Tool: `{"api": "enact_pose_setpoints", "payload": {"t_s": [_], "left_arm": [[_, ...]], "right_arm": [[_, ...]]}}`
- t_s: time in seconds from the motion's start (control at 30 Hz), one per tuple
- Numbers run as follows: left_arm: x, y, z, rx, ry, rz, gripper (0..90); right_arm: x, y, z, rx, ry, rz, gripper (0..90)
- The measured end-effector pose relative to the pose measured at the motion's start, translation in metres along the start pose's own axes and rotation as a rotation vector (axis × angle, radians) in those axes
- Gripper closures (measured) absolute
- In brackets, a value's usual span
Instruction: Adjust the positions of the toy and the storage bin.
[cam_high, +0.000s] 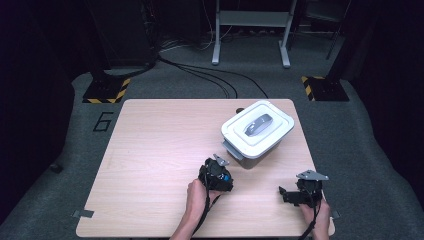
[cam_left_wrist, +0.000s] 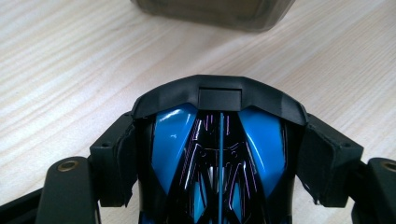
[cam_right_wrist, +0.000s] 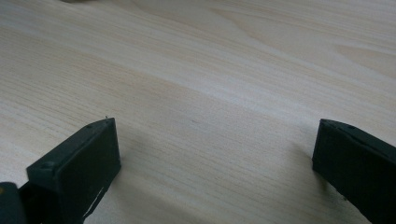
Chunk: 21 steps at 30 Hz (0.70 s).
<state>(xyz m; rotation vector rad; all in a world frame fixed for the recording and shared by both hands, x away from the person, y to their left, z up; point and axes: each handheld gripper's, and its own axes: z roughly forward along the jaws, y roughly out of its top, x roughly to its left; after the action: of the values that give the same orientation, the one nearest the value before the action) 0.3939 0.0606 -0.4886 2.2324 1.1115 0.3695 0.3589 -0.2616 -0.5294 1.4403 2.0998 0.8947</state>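
While clamped, blue mouse (cam_left_wrist: 219, 154) sits between left fingers (cam_left_wrist: 112, 163).

Grey carpet floor (cam_high: 350, 145), dark surroundings

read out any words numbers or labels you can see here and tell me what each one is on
"6": a large dark numeral on the grey floor, left of the table.
No text can be read on the black and blue mouse in the left gripper, the grey mouse or the box lid.
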Motion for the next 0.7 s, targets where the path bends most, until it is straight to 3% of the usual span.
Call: {"api": "enact_pose_setpoints", "payload": {"t_s": [0.27, 0.7], "left_arm": [[0.001, -0.003, -0.019, -0.090, 0.011, 0.014, 24.9], [0.005, -0.007, -0.055, -0.267, 0.007, -0.002, 25.0]], "right_arm": [[0.000, 0.000, 0.000, 0.000, 0.001, 0.000, 0.0], [0.000, 0.000, 0.000, 0.000, 0.000, 0.000, 0.0]]}}
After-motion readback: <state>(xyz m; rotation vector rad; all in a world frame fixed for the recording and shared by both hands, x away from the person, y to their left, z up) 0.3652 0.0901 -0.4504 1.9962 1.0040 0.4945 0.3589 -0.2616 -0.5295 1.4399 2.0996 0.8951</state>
